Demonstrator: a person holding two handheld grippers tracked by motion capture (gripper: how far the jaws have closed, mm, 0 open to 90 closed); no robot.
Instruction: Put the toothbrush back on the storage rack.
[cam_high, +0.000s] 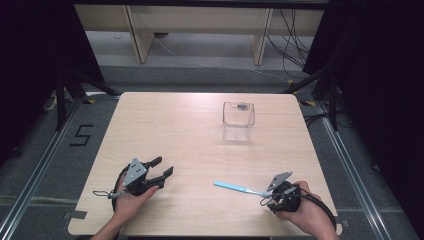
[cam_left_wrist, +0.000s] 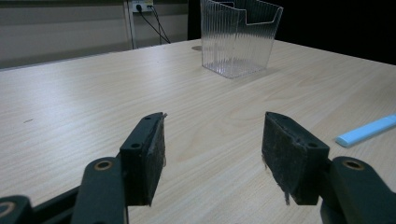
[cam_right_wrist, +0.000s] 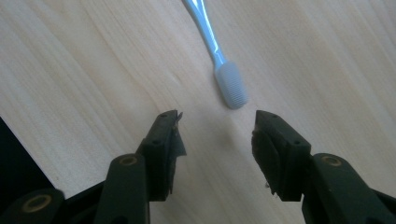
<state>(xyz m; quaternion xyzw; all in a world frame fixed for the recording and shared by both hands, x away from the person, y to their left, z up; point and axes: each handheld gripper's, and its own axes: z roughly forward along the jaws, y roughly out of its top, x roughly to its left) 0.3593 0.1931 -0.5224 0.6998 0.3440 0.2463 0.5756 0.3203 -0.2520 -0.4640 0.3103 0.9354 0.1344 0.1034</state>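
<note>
- Jaws of the right gripper (cam_right_wrist: 217, 128) stand wide, empty.
- Toothbrush (cam_right_wrist: 219, 60) lies just ahead, head nearest, handle running away.
- Left gripper (cam_high: 162, 171) wide, farther off.

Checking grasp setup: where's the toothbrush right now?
In the high view the toothbrush lies flat on the table near the front right, its head just ahead of the open right claw, well short of the clear container.
</note>
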